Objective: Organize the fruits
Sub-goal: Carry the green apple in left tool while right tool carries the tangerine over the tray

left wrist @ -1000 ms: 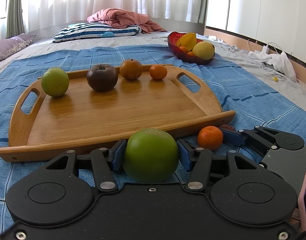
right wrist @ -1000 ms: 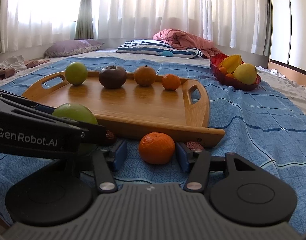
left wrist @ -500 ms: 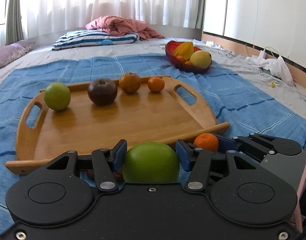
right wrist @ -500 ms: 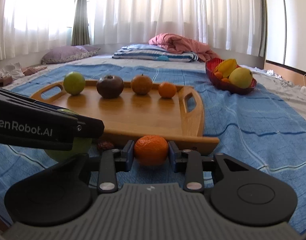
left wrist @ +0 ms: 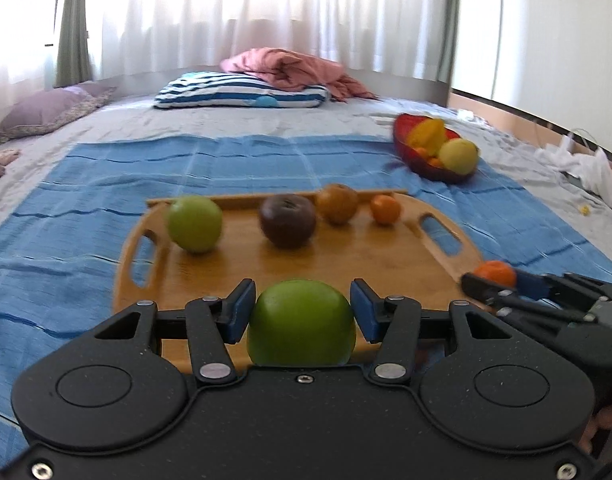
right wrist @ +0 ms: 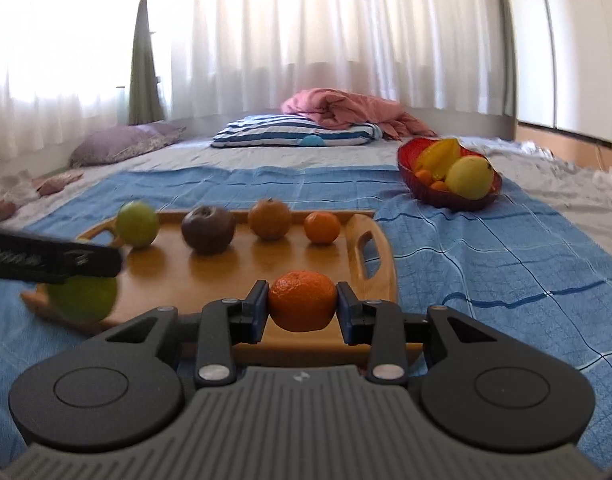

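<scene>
Four fruits (right wrist: 272, 218) in row on tray (right wrist: 380, 258) far edge — bowl (right wrist: 410, 184) behind-right, on blanket (right wrist: 486, 248).

Two green apples (left wrist: 195, 229), two small oranges (right wrist: 322, 227), one dark fruit (left wrist: 287, 220), one brown-orange fruit (left wrist: 337, 203), one tray (left wrist: 386, 252), one bowl (right wrist: 450, 199).

Right gripper (right wrist: 302, 307) has its pads squeezed on a mandarin (right wrist: 302, 300), held over the wooden tray (right wrist: 380, 276). On the tray: green apple (right wrist: 138, 224), dark fruit (right wrist: 208, 230), brownish fruit (right wrist: 270, 219), small orange (right wrist: 322, 228). Red bowl (right wrist: 450, 194) at 1 o'clock, left gripper (right wrist: 50, 260) at 9 with a green apple.
</scene>
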The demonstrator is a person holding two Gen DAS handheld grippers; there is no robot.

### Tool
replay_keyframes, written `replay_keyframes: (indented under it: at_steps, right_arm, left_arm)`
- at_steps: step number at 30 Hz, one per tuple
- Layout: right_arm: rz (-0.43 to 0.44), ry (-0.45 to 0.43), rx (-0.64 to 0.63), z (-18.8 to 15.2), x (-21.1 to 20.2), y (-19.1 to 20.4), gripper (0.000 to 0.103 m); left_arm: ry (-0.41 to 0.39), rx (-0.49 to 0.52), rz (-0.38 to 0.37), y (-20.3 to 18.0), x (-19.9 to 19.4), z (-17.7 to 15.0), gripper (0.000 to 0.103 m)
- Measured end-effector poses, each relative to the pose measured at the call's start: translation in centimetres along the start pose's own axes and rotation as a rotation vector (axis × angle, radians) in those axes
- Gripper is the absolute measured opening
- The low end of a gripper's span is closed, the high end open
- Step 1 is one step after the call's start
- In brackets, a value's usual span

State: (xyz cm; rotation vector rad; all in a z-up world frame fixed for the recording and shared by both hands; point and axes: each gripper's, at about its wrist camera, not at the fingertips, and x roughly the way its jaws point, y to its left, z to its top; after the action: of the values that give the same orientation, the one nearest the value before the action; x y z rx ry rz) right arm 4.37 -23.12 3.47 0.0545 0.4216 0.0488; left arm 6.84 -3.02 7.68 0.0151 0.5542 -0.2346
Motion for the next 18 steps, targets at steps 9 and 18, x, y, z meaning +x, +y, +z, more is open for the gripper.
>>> replay_keyframes:
  at_steps: [9,18]
  right_arm:
    - [-0.022,0.085,0.145,3.0,4.9,-2.8,0.04]
    - [0.021,0.176,0.225,4.4,9.6,-4.1,0.04]
  left_arm:
    - [0.017,-0.047,0.067,4.8,2.8,2.6,0.05]
    - [0.066,-0.053,0.104,6.6,6.8,3.1,0.05]
